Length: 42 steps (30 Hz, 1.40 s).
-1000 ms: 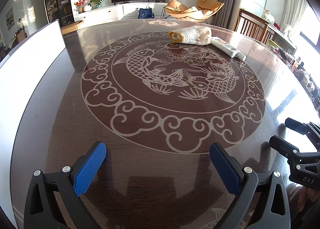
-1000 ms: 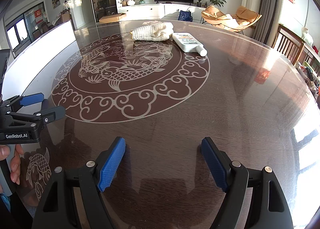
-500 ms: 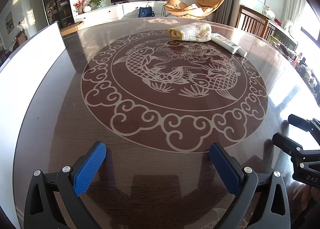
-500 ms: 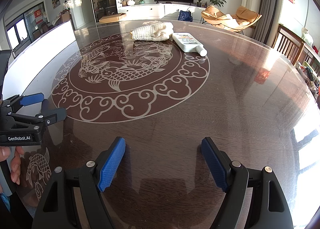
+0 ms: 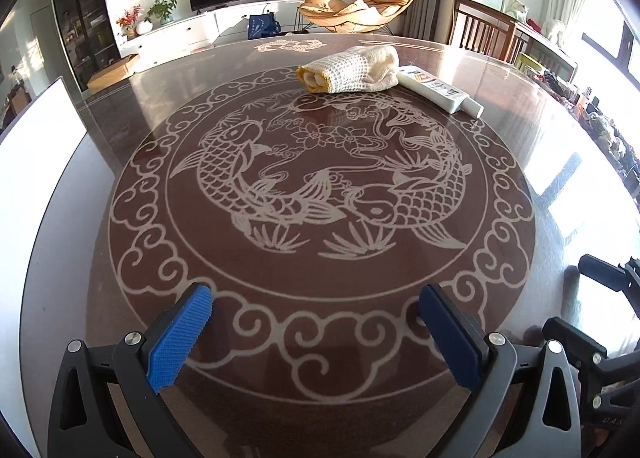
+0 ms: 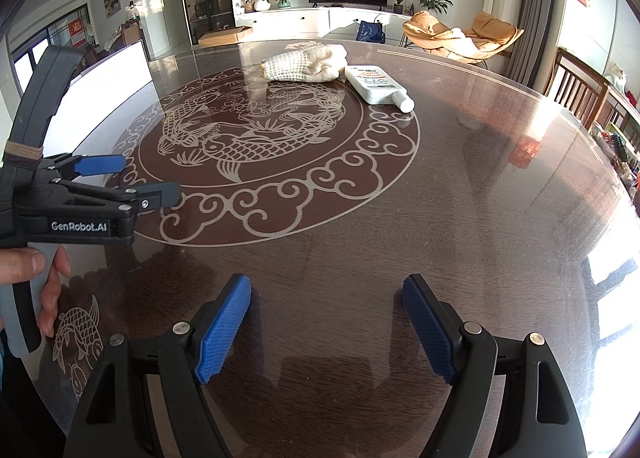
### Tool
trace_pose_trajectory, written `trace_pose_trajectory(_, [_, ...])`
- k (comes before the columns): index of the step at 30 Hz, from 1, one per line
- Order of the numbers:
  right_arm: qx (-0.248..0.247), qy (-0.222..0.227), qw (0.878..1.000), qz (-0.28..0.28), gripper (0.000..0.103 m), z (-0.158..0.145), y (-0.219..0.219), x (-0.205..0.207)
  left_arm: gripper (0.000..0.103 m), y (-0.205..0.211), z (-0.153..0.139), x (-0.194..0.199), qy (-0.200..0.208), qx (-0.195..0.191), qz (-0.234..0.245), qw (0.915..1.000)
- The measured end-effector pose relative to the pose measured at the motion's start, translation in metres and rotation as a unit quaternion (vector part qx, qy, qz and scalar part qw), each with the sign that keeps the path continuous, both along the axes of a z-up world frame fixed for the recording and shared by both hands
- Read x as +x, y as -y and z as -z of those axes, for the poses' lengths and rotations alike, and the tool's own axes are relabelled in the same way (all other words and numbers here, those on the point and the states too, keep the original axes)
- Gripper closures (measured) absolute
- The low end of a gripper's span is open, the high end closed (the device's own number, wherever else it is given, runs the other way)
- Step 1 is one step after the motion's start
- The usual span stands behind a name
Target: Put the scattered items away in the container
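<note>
You had pushed your left tool (image 5: 316, 332) forward, so the rolled towel (image 5: 352, 69) and white bottle (image 5: 438, 92) sat nearer, upper centre of frame. Both it and the right tool (image 6: 326, 324) gaped wide, empty (the white container (image 5: 36, 138) stayed at left), nothing tidied yet.

A: White container (image 5: 28, 162), left wrist view: cut off at left frame edge; inside hidden.
B: Right gripper (image 5: 600, 310), same view: cropped at lower right edge.
A: Bottle (image 6: 376, 86) label, right wrist view: print too small to read.
</note>
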State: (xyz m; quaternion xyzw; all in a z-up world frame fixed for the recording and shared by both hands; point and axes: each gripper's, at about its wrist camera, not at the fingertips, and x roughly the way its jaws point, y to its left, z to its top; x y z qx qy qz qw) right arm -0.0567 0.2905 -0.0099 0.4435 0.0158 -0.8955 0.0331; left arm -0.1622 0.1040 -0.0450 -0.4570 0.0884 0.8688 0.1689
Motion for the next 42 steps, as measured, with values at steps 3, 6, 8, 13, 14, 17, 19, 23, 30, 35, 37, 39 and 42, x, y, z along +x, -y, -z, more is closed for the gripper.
trace_pose_trajectory(3, [-0.001,0.0,1.0,-0.001,0.023,0.0,0.0,0.0,0.0,-0.009,0.0,-0.013,0.0,-0.001,0.006,1.0])
trace_pose_trajectory(6, [-0.009,0.0,1.0,-0.016,0.019,0.0,0.0,-0.004,0.0,-0.015,0.0,-0.022,0.0,-0.001,0.013,0.9999])
trace_pose_trajectory(8, [0.001,0.001,0.999,-0.048,0.02,0.001,-0.002,-0.023,0.0,-0.017,0.0,-0.024,0.0,-0.001,0.018,0.9998])
trace_pose_trajectory(13, [0.002,0.002,0.998,-0.058,0.02,0.002,-0.045,-0.108,0.0,-0.018,-0.001,-0.023,-0.001,-0.002,0.018,0.9998])
trace_pose_trajectory(14, [0.002,0.002,0.998,-0.06,0.02,0.002,-0.053,-0.125,0.0,-0.018,-0.001,-0.023,-0.001,-0.002,0.018,0.9998])
trace_pose_trajectory(17, [0.0,0.003,0.996,-0.086,0.019,0.003,-0.064,-0.164,0.0,-0.018,-0.001,-0.023,-0.001,-0.002,0.018,0.9998])
trace_pose_trajectory(19, [0.001,0.002,0.995,-0.101,0.02,0.003,-0.065,-0.185,0.0,-0.018,-0.001,-0.023,-0.001,-0.001,0.019,0.9998])
trace_pose_trajectory(23, [0.002,0.002,0.992,-0.125,0.019,0.004,-0.055,-0.216,0.0,-0.018,-0.001,-0.023,-0.002,-0.002,0.018,0.9998])
trace_pose_trajectory(30, [0.004,0.003,0.994,-0.106,0.018,0.005,-0.044,-0.266,0.0,-0.016,-0.005,-0.015,-0.007,-0.003,0.011,0.9999])
trace_pose_trajectory(35, [-0.003,-0.008,0.996,-0.085,0.051,-0.001,-0.053,-0.242,0.0,-0.021,-0.009,-0.032,0.002,-0.021,0.099,0.9949])
trace_pose_trajectory(37, [-0.003,-0.008,0.996,-0.083,0.051,-0.001,-0.058,-0.219,0.0,-0.028,-0.014,-0.052,-0.01,-0.051,0.12,0.9914])
trace_pose_trajectory(39, [-0.004,-0.008,0.997,-0.079,0.051,-0.002,-0.064,-0.194,0.0,-0.037,-0.023,-0.072,-0.036,-0.06,0.159,0.9849])
trace_pose_trajectory(42, [-0.002,-0.009,0.997,-0.077,0.051,-0.001,-0.068,-0.165,0.0,-0.055,-0.036,-0.099,-0.064,-0.061,0.223,0.9708])
